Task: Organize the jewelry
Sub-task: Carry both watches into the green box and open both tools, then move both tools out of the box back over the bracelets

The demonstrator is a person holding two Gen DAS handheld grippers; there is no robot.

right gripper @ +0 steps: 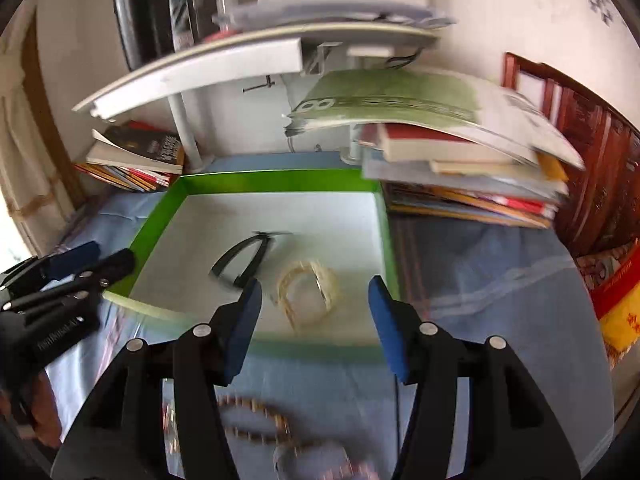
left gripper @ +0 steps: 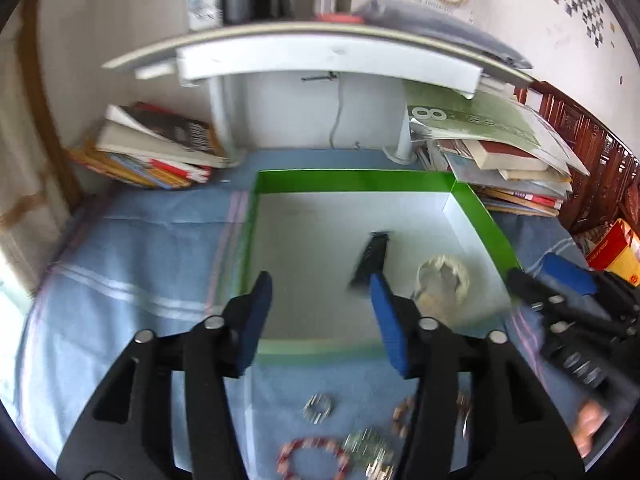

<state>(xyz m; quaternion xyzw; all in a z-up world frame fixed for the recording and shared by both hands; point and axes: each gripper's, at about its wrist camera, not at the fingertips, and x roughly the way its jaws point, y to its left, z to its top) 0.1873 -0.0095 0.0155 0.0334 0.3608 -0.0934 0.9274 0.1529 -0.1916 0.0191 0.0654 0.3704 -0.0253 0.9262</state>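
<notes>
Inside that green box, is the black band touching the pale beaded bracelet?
Apart. The right wrist view shows the black band and the pale beaded bracelet lying in the green box with a strip of white box floor between them.

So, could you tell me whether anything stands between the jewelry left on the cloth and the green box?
Only the box's low near wall lies between. The silver ring, red bracelet and the other pieces sit on the cloth just in front of it. Both grippers, left and right, are open and empty.
</notes>
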